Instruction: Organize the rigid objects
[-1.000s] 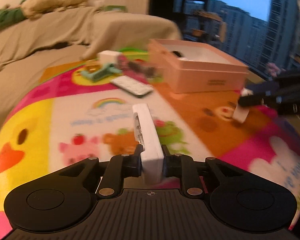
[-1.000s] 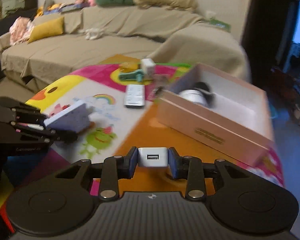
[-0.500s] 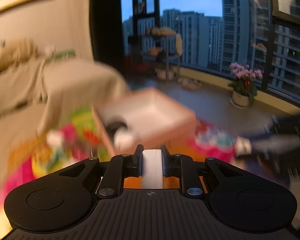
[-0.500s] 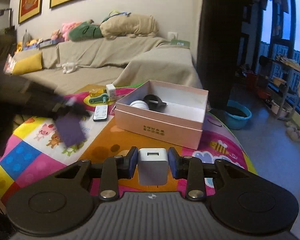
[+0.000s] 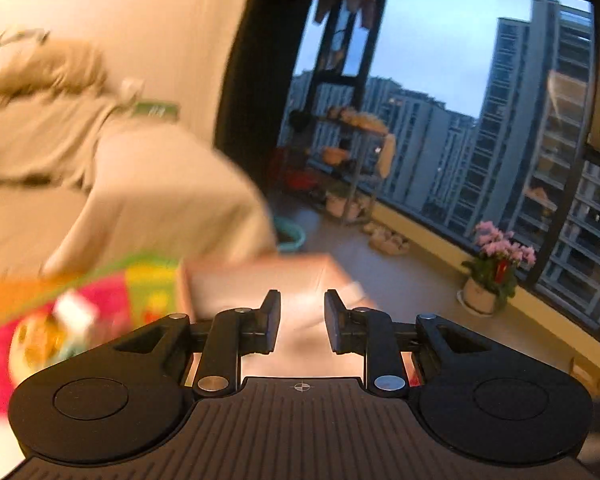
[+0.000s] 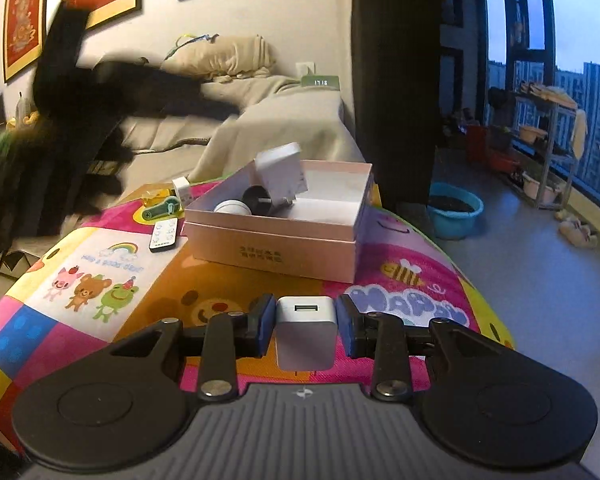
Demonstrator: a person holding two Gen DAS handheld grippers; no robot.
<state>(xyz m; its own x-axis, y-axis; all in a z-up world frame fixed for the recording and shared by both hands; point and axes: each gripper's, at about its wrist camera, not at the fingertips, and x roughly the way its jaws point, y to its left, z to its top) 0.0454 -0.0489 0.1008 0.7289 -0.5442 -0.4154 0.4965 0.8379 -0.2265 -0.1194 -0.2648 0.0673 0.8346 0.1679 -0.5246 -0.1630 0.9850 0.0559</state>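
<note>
Left gripper (image 5: 302, 318) spread wide, nothing between its fingers. Right gripper (image 6: 306, 326) clenched around the USB charger (image 6: 306, 332), well short of the pink box (image 6: 276, 246). White adapter (image 6: 280, 174) mid-air over the box. Risk: bouncing out, or colliding with an incoming drop.

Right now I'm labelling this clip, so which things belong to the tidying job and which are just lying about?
Job:
pink box
white adapter over the box
round items inside it
USB charger between the right gripper fingers
remote, green gadget, white plug on the mat

Lying about:
sofa
blue basin
flower pot
</note>
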